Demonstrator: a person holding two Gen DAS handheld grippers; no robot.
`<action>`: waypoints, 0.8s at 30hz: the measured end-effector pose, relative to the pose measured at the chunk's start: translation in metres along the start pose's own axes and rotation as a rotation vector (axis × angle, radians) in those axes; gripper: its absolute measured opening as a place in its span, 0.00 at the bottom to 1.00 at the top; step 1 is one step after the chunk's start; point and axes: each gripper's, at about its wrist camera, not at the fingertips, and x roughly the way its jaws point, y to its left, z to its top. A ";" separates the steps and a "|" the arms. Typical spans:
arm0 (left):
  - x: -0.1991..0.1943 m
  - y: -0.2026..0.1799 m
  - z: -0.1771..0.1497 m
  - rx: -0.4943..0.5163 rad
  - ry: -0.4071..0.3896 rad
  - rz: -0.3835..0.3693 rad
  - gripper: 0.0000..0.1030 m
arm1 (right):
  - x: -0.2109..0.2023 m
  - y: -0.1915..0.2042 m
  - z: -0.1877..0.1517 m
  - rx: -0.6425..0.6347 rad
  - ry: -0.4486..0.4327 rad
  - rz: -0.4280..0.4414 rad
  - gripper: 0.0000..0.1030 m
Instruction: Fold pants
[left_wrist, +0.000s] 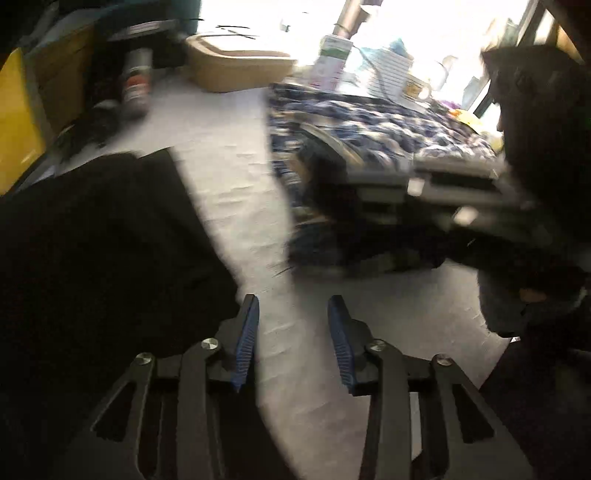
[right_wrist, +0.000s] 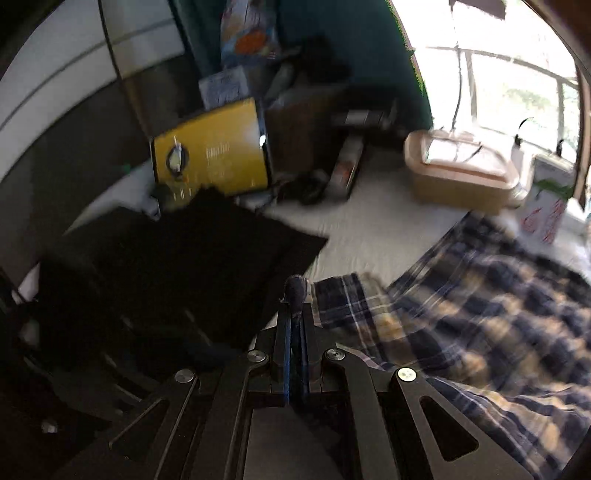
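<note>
The plaid pants (right_wrist: 480, 310), navy, white and tan, lie on the white bed surface at the right of the right wrist view. My right gripper (right_wrist: 295, 295) is shut on a bunched dark edge of the pants and holds it up. In the left wrist view the plaid pants (left_wrist: 369, 125) spread across the middle right, with the right gripper (left_wrist: 332, 192) over them, blurred by motion. My left gripper (left_wrist: 291, 310) is open and empty above the white surface, apart from the pants.
A folded black garment (left_wrist: 92, 240) lies at the left and also shows in the right wrist view (right_wrist: 192, 258). A tan bin (right_wrist: 458, 173), a yellow box (right_wrist: 214, 155) and clutter stand along the far edge. A bright window (right_wrist: 517, 92) is at the right.
</note>
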 end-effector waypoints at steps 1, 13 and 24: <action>-0.006 0.006 -0.003 -0.013 -0.004 0.017 0.37 | 0.008 -0.001 -0.004 0.003 0.029 0.001 0.03; -0.009 0.014 0.078 0.103 -0.110 0.130 0.47 | -0.034 -0.008 -0.026 0.060 -0.024 0.036 0.88; 0.081 -0.038 0.177 0.296 -0.052 0.089 0.47 | -0.135 -0.116 -0.049 0.189 -0.132 -0.481 0.86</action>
